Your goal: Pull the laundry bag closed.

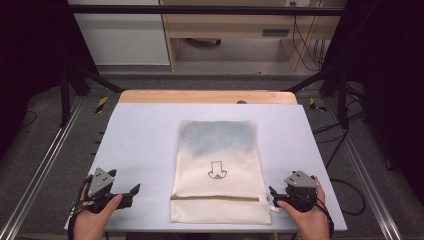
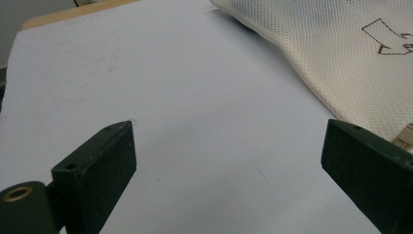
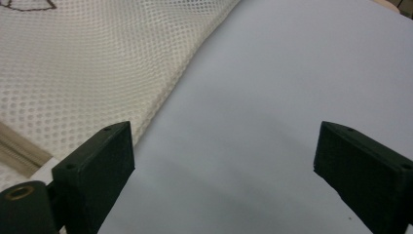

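A: Nearest the camera in the high view are the person's two hands at the near edge of the bench (image 1: 145,135), each holding a tool. The left tool (image 1: 134,191) sits left of the mesh laundry bag (image 1: 217,150), the right tool (image 1: 272,195) just off the bag's near right corner.

B: And the bag itself?

A: It lies flat in the middle of the bench's white top, long side running away from the person. It is cream mesh, with a greyish patch showing through its far half, a small outlined arrow-like mark (image 1: 217,170) near its centre, and a tan zipper band (image 1: 215,198) across its near end.

B: How do the jaws stand?

A: Both pairs are spread wide with nothing between them. In the left gripper view the left tool (image 2: 229,161) has bare white surface between its jaws, and the bag (image 2: 341,53) lies up and to the right of them, the printed mark (image 2: 389,41) at the frame's edge. In the right gripper view the right tool (image 3: 224,161) is likewise apart, and the bag (image 3: 87,68) lies to the left of the jaws, its edge running close past the left jaw. Whether that jaw touches the mesh, I cannot tell.

B: Anything beyond the bag?

A: A wooden strip (image 1: 207,96) along the bench's far edge.
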A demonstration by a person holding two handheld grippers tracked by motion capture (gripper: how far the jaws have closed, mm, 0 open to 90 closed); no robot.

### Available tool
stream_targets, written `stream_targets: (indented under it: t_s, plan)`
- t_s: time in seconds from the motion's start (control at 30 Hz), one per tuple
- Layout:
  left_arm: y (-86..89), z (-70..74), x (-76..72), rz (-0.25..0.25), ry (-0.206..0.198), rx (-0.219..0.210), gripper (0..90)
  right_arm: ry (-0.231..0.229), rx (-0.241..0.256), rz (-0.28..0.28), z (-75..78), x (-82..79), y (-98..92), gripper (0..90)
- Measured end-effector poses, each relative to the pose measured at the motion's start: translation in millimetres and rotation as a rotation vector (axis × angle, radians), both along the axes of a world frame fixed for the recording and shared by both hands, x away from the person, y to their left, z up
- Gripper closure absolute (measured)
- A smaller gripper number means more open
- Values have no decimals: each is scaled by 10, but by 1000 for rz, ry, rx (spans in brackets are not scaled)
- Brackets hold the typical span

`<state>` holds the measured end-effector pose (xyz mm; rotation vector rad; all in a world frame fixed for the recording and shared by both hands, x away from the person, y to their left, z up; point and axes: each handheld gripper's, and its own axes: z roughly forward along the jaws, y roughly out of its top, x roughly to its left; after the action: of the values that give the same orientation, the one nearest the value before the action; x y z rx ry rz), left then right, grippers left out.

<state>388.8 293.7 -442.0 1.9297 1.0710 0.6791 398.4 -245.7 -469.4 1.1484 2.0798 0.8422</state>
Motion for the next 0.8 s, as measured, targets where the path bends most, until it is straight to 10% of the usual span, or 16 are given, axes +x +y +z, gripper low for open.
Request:
stream_targets:
  t_s: [0.3,0.8]
  plan:
    - [27,-27,-9,-6,24,-7,58,3,-53,76,148,2,183,232]
    - [10,-45,33,23,47,18,69,90,-196,358,746,244,1184,312]
